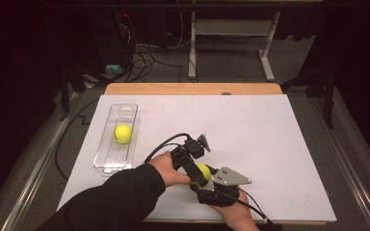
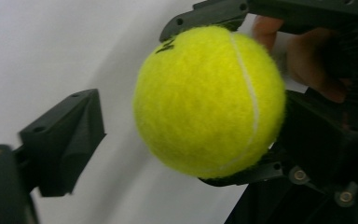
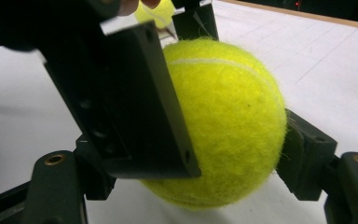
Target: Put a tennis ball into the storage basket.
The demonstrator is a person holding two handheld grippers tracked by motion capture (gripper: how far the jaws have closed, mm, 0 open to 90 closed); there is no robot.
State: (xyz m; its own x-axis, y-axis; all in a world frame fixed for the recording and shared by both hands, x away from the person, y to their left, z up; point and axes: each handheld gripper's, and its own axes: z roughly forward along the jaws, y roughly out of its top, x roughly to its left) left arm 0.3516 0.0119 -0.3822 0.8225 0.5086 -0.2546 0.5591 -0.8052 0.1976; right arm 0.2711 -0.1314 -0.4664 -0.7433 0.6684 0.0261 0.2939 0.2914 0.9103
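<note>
Two grippers meet at one tennis ball: the right gripper clamps it while the left gripper stands wide around it, near a clear tray.

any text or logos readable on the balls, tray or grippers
Tennis ball held between the two grippers: a dark printed mark near its top, cut off by a jaw and too blurred to read.
Second tennis ball in the clear tray: no mark can be made out, too small.
Left gripper, right gripper, grey plate: no lettering to be seen.
White table sheet: faint ruled lines, no words.
</note>
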